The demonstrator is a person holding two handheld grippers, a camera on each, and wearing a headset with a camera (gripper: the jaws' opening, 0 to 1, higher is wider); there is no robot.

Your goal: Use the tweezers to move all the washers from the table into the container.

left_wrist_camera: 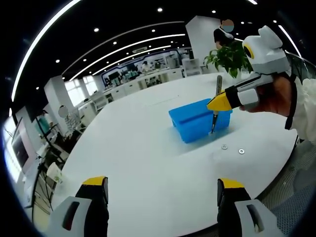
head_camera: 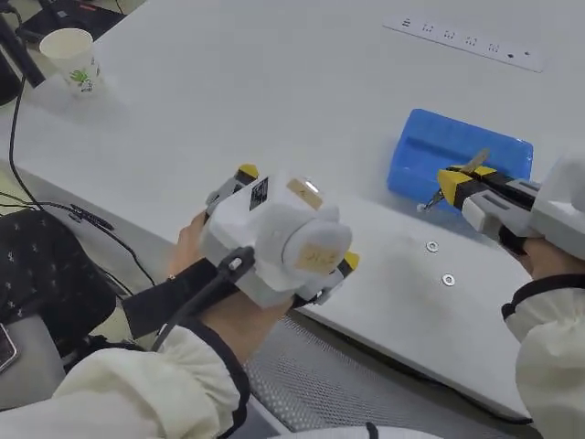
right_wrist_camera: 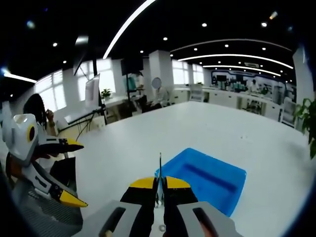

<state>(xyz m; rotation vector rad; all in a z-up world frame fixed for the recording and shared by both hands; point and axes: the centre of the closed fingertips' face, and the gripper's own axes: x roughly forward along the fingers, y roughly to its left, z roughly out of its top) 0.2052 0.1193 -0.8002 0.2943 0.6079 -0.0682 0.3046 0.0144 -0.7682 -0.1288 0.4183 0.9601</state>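
Well left of the container [head_camera: 430, 146], the left gripper [left_wrist_camera: 163, 183] is hanging released and empty. Two small flat silvery washers [head_camera: 431, 246] are lying on the table [head_camera: 274, 91] just this side of the container. The right gripper [head_camera: 454, 180], nearer them, is clenching the tweezers [left_wrist_camera: 214, 121], tips slanting down by the container's near wall.

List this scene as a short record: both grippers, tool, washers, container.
left gripper: open, holding nothing
right gripper: shut on thin metal tweezers, tips pointing down by the container's near wall
small metal washers: two, lying on the white table in front of the container; the second is nearer the table edge
blue rectangular plastic container: upright on the table, open top
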